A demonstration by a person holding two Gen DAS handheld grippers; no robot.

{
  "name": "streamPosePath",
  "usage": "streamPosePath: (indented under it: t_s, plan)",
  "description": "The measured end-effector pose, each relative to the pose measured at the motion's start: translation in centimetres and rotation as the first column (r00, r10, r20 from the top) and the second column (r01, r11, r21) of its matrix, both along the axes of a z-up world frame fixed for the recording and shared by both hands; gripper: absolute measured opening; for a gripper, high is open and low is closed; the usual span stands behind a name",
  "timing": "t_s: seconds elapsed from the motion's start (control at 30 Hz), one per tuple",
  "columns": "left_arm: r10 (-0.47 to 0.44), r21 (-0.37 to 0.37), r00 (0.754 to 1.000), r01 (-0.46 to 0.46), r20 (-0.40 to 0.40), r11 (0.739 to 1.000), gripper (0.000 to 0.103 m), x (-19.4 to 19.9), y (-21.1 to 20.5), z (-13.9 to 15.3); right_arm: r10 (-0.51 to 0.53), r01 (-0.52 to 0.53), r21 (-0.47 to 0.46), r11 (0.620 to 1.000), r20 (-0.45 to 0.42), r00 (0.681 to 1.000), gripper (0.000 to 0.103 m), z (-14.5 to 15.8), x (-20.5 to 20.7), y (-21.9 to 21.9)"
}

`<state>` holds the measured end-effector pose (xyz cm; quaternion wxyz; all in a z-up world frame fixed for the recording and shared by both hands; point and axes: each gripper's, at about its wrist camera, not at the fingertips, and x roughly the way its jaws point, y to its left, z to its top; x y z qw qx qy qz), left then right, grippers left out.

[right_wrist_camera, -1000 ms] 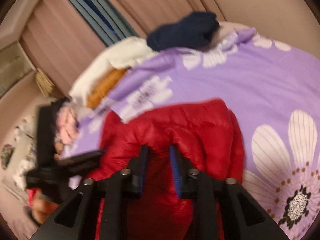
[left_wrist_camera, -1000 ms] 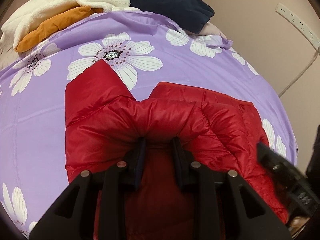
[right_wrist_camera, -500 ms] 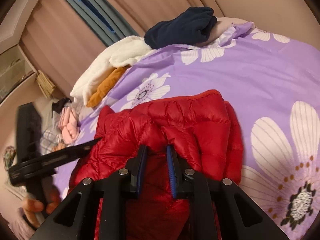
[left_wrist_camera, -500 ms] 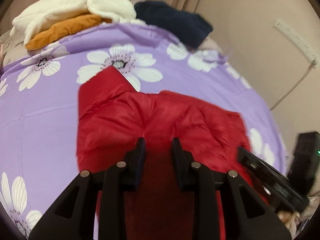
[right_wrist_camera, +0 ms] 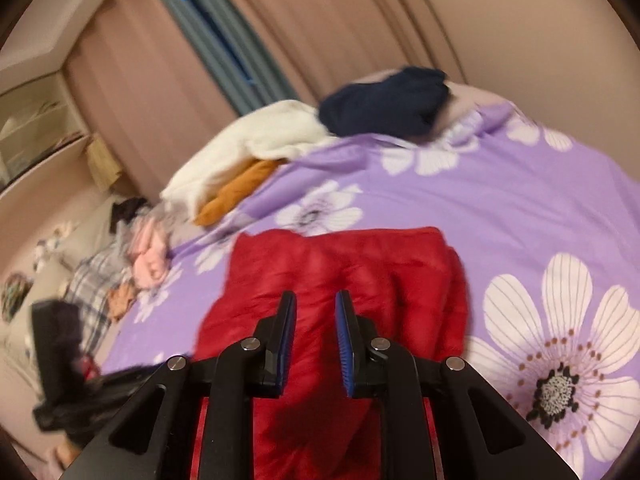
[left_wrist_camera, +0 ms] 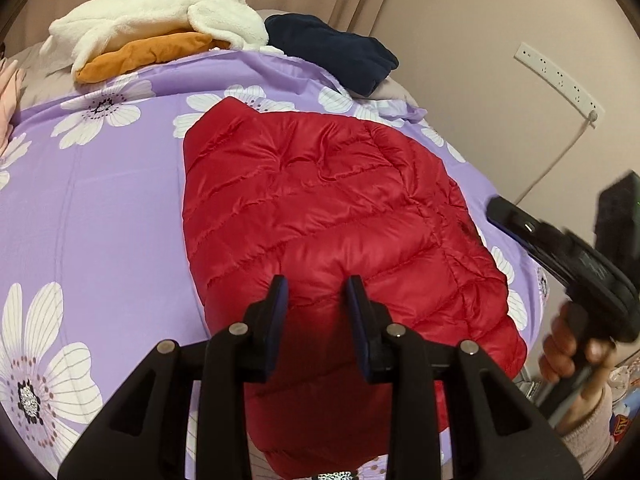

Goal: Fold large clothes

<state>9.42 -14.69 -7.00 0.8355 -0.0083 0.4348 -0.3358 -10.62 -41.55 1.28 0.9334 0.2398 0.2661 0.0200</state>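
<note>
Purple flowered bedspread (left_wrist_camera: 100, 208), pink curtains (right_wrist_camera: 320, 20) behind, power strip (left_wrist_camera: 556, 76) on wall. White fleece (left_wrist_camera: 160, 28), orange garment (left_wrist_camera: 148, 54), navy garment (left_wrist_camera: 336, 52) piled at far edge. Red puffer jacket (left_wrist_camera: 328, 208) mid-bed, now folded flat; a second ago bunched, pinched by both. Left gripper (left_wrist_camera: 316, 292) opening, clear above jacket. Right gripper (right_wrist_camera: 316, 308) narrow gap, nothing held.

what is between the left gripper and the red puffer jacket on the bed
Nothing visible. The left gripper hangs right over the near edge of the red quilted puffer jacket on the purple floral bedsheet, its jaws opening with no other object between.
</note>
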Motion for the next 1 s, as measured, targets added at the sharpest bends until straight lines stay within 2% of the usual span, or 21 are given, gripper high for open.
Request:
streamPosePath:
  t_s: [0.17,0.27,0.4,1.0]
  plan:
    - [0.002,0.013,1.0,-0.002,0.009,1.0,0.03,-0.4,-0.3,-0.2,0.029,-0.031,-0.08,0.996,-0.03,0.999,0.018,-0.7,-0.4,1.4]
    - [0.001,0.026,1.0,-0.001,0.017,1.0,0.03,-0.6,-0.6,-0.2,0.015,-0.02,-0.049,0.999,-0.107,0.994,0.018,-2.6,0.4,0.5]
    - [-0.007,0.037,1.0,0.006,0.023,0.999,0.03,-0.8,-0.8,-0.6,0.006,-0.013,-0.046,0.999,-0.147,0.989,0.018,-4.2,0.8,0.1]
    - [-0.012,0.06,1.0,0.01,0.021,0.998,0.032,-1.0,-1.1,-1.4,0.006,0.0,0.035,0.999,-0.179,0.984,0.018,-6.1,0.6,-0.8]
